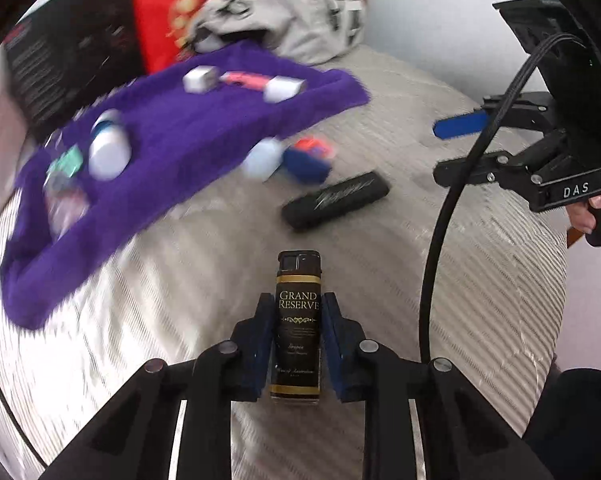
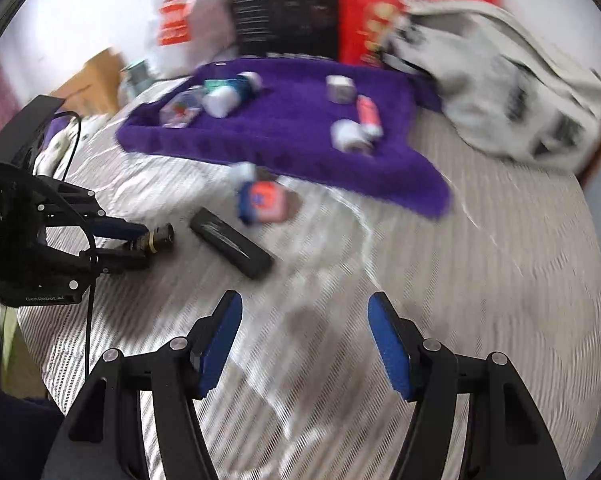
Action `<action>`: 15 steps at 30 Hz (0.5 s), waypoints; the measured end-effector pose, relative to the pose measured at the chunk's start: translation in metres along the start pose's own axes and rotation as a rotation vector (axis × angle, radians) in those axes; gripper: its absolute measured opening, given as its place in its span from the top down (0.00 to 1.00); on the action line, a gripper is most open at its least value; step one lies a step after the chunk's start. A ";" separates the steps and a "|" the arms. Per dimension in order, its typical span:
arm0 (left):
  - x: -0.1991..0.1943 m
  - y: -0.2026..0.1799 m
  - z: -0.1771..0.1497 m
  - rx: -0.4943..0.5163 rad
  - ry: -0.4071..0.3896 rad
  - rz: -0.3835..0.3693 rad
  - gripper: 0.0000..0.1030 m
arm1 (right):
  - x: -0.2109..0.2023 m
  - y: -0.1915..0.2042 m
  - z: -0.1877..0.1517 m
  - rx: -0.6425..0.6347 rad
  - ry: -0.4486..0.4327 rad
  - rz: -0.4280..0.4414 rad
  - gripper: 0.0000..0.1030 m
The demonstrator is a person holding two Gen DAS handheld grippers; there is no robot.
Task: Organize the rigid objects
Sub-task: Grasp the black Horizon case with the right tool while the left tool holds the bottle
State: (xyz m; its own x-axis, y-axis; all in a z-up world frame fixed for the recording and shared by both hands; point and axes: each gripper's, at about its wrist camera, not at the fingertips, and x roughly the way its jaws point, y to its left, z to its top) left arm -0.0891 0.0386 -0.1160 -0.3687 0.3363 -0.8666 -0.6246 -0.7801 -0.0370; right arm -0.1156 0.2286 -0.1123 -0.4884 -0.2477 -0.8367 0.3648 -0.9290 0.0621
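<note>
The left gripper [image 1: 298, 312] is clamped on a black "Grand Reserve" lighter [image 1: 298, 320], held upright at the lower centre of the left wrist view, both blue pads [image 1: 265, 332] against its sides. The right gripper [image 2: 304, 320] is spread wide with nothing between its pads, low in its own view. Beyond, a black case [image 1: 335, 201] lies mid-frame on the striped bedspread [image 1: 480, 300]. A purple towel [image 1: 204, 132] carrying small blurred items occupies the upper left.
</note>
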 end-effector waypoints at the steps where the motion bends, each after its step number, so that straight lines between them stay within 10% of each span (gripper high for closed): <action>1: -0.004 0.008 -0.006 -0.032 -0.009 0.032 0.78 | 0.006 0.005 0.005 -0.032 0.006 0.014 0.37; 15: -0.018 0.041 -0.034 -0.224 -0.050 0.161 0.78 | 0.053 0.036 0.033 -0.323 0.057 0.085 0.37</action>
State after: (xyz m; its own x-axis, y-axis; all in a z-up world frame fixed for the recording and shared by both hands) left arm -0.0847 -0.0169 -0.1189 -0.4877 0.2198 -0.8449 -0.3898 -0.9208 -0.0146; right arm -0.1546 0.1730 -0.1364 -0.4036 -0.2964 -0.8656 0.6388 -0.7686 -0.0347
